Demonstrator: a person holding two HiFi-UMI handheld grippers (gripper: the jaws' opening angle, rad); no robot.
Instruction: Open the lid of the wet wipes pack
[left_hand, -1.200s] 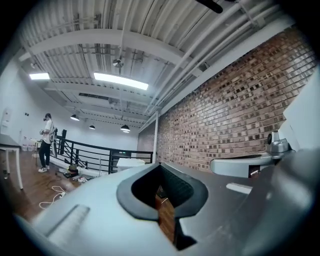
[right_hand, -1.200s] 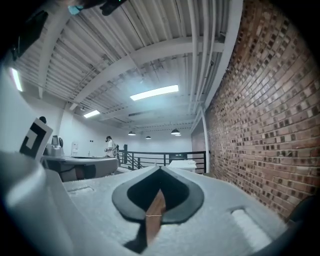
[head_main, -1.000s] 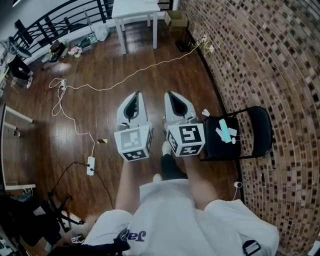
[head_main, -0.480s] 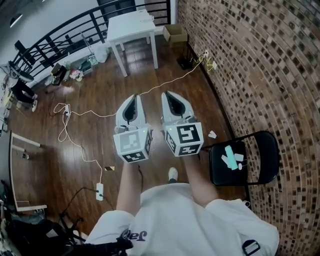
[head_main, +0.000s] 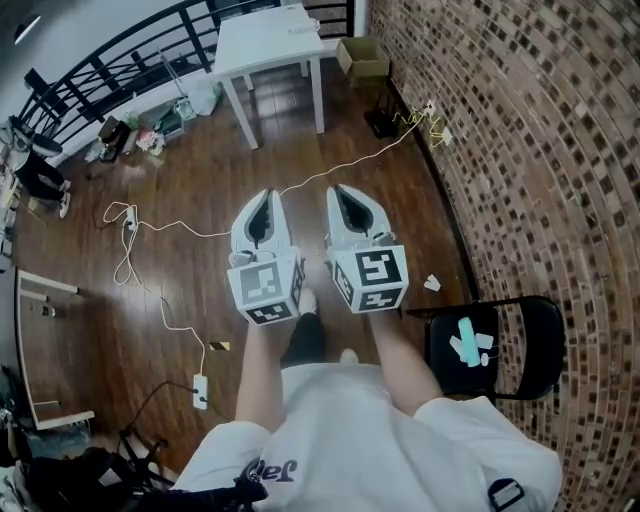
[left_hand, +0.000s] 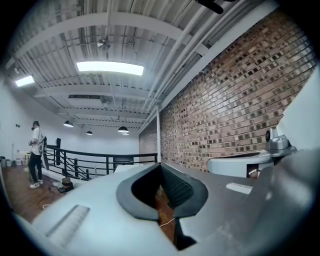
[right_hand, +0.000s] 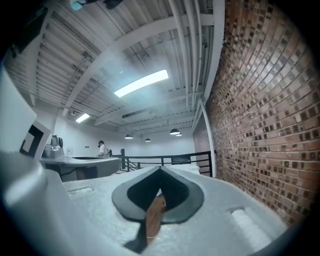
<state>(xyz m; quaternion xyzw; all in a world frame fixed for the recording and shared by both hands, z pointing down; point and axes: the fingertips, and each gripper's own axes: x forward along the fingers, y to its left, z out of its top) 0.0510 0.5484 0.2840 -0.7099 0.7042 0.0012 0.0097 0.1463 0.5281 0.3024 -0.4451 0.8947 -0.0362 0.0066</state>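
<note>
I cannot make out a wet wipes pack in any view. My left gripper (head_main: 268, 193) and right gripper (head_main: 336, 188) are held side by side at chest height, pointing level towards a white table (head_main: 262, 45) at the far end of the floor. Something small and white lies on that table, too small to tell. In the left gripper view the left gripper (left_hand: 160, 166) has its jaw tips together with nothing between them. The right gripper (right_hand: 160, 169) is likewise shut and empty in its own view, with only wooden floor seen through the hollow behind the tips.
A brick wall (head_main: 540, 150) runs along the right. A black folding chair (head_main: 525, 350) beside it holds a teal object (head_main: 466, 341) and white scraps. A white cable (head_main: 330, 170) and power strip (head_main: 201, 390) lie on the wooden floor. A cardboard box (head_main: 364, 57) sits by the table; a railing (head_main: 110, 60) behind.
The person has walked forward: the chair has slid back to the lower right and the white table has come nearer. Both grippers keep the same shut pose side by side.
</note>
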